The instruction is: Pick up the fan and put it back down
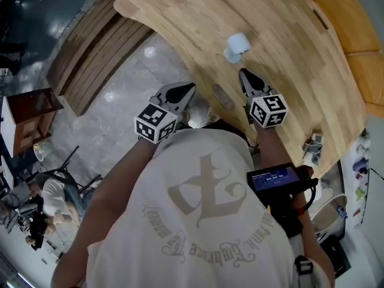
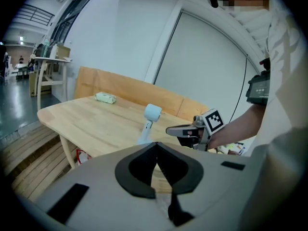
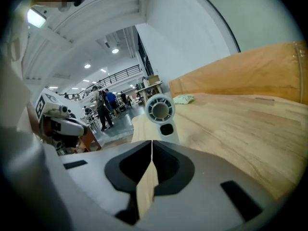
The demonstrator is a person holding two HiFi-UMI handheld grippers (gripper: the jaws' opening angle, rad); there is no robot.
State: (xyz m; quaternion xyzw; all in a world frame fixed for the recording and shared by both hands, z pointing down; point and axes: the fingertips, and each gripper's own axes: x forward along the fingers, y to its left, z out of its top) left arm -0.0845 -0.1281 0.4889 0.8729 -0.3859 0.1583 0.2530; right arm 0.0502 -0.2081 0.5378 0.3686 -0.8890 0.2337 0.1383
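Note:
A small white hand-held fan (image 1: 236,45) stands upright on the wooden table (image 1: 300,71). In the right gripper view the fan (image 3: 160,112) faces the camera just beyond the jaws. My right gripper (image 1: 243,72) hovers over the table just short of the fan, shut with nothing between its jaws and not touching it. My left gripper (image 1: 190,89) is at the table's near edge, left of the right one; its jaws (image 2: 156,144) meet at the tips, holding nothing. From there the fan (image 2: 150,119) and the right gripper (image 2: 169,129) show side by side.
A pale green packet (image 2: 106,97) lies at the table's far side by an orange bench back (image 3: 250,66). Small clutter (image 1: 312,145) sits at the table's edge to my right. Wooden steps (image 1: 90,53) lie left of the table. People stand far off (image 3: 103,107).

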